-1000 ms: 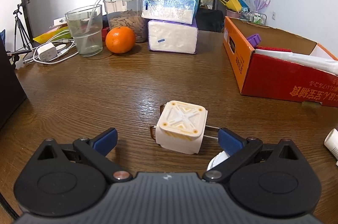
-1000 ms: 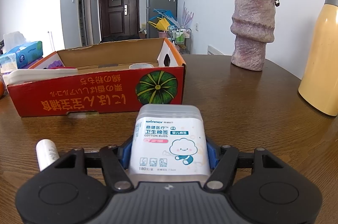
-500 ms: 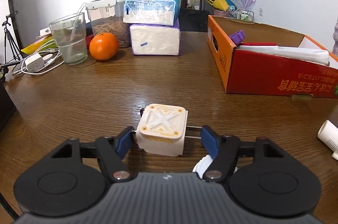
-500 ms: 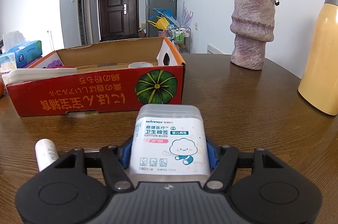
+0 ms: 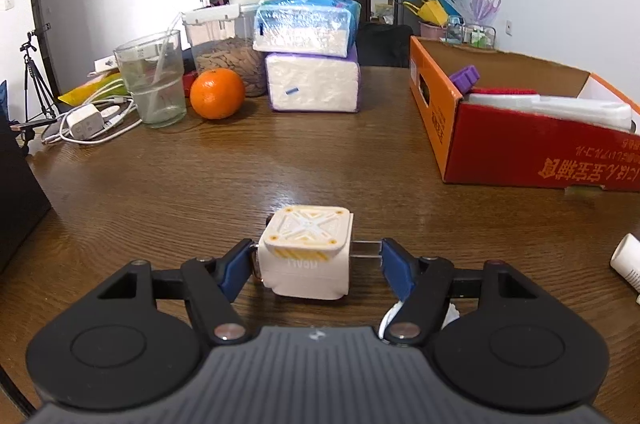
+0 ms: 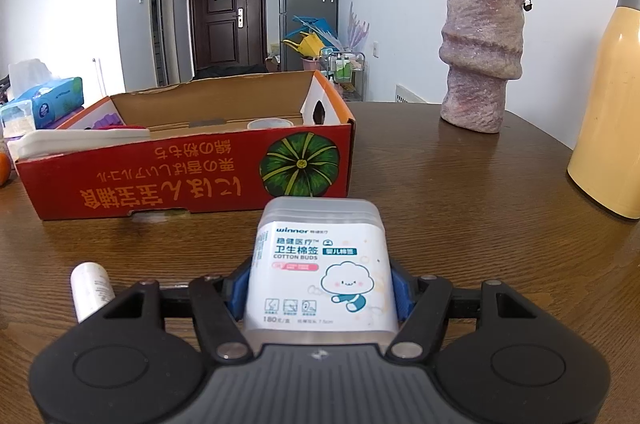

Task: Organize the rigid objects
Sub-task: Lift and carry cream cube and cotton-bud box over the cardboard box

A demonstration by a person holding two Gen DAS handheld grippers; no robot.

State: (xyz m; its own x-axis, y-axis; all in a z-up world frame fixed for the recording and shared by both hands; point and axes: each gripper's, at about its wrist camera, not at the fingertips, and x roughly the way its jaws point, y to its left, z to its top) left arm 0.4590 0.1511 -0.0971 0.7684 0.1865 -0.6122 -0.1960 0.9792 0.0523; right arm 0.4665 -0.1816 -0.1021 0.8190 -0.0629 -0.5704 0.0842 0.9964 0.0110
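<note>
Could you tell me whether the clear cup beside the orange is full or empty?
Neither: the clear cup is partly filled. A waterline shows near mid-height, and a straw leans inside it. It stands upright beside the orange.

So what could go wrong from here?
The left gripper has just been closing its jaws with the white cube between them; the pads seem to press on thin metal pins at its sides, so it might swivel or slip when lifted. The white tube lies right beside the right gripper, which holds the cotton bud box; a sideways move could send it rolling.
</note>
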